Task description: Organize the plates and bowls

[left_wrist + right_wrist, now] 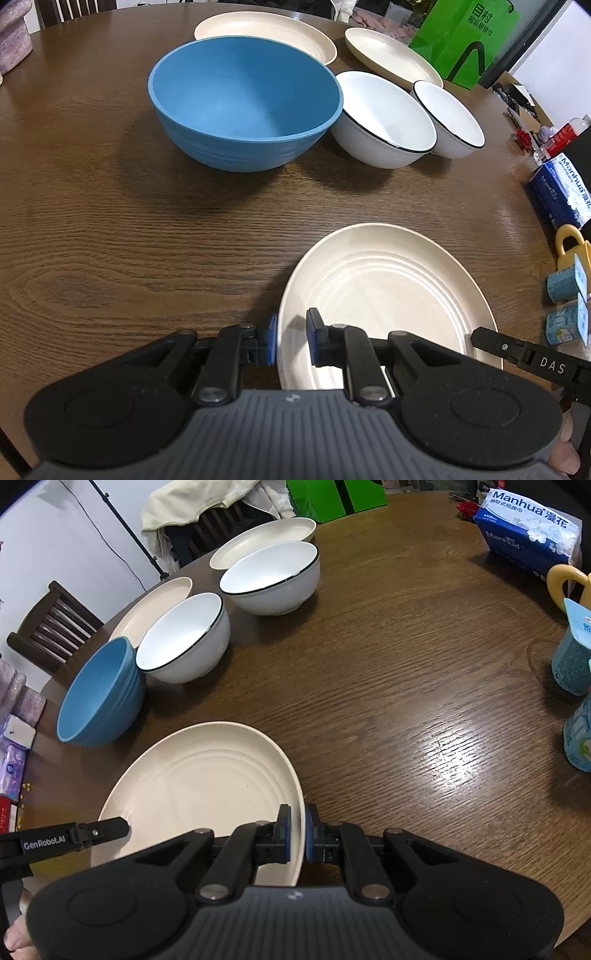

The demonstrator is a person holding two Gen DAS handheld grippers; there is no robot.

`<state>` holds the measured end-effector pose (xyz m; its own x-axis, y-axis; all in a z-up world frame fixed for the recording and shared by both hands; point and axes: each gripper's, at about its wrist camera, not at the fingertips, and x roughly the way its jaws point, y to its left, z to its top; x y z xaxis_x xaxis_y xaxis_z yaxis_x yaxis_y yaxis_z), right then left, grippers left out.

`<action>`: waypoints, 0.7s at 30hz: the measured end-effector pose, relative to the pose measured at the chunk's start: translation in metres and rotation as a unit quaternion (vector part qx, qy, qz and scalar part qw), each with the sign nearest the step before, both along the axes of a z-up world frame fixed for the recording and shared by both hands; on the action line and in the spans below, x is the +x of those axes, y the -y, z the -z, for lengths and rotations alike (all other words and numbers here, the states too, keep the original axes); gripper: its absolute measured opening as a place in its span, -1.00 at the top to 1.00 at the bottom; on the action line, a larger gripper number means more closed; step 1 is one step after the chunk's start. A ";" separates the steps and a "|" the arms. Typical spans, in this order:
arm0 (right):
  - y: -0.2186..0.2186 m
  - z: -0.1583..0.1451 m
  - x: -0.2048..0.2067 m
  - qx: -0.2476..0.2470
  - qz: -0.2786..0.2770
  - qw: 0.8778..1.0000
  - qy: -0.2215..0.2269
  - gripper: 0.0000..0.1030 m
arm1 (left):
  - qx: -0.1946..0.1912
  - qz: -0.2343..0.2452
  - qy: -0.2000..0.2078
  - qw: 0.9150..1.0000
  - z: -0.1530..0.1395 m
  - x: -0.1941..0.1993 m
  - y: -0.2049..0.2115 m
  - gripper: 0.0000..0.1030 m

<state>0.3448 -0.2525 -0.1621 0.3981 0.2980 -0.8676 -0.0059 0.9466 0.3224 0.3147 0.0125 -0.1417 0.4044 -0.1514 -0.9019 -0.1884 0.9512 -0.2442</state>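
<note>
The cream plate sits directly ahead of both tools, its near rim caught between each pair of fingers: the left gripper takes the plate's left edge, the right gripper its right edge. Both are clenched narrowly on the rim, blue pads pressing either side. Beyond the plate, farther from the tools, stand the blue bowl and two white bowls, with two more cream plates behind them on the wooden table.
</note>
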 end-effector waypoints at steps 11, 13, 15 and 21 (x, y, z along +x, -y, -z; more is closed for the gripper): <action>0.004 0.013 0.003 0.006 0.002 1.000 -0.008 0.82 | -0.001 0.006 -0.011 1.000 0.014 0.006 0.005 0.69; 0.005 0.013 0.004 0.007 0.003 1.000 -0.008 0.82 | -0.001 0.007 -0.011 1.000 0.014 0.008 0.005 0.69; 0.005 0.014 0.006 0.009 0.002 1.000 -0.007 0.79 | 0.000 0.010 -0.011 1.000 0.015 0.007 0.005 0.67; 0.007 0.009 0.006 0.013 0.003 1.000 0.002 0.62 | 0.025 0.012 0.003 1.000 0.005 0.006 0.007 0.12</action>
<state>0.3507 -0.2593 -0.1713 0.4045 0.3168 -0.8579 -0.0011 0.9382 0.3460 0.3206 0.0055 -0.1468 0.4068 -0.1157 -0.9061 -0.1635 0.9667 -0.1969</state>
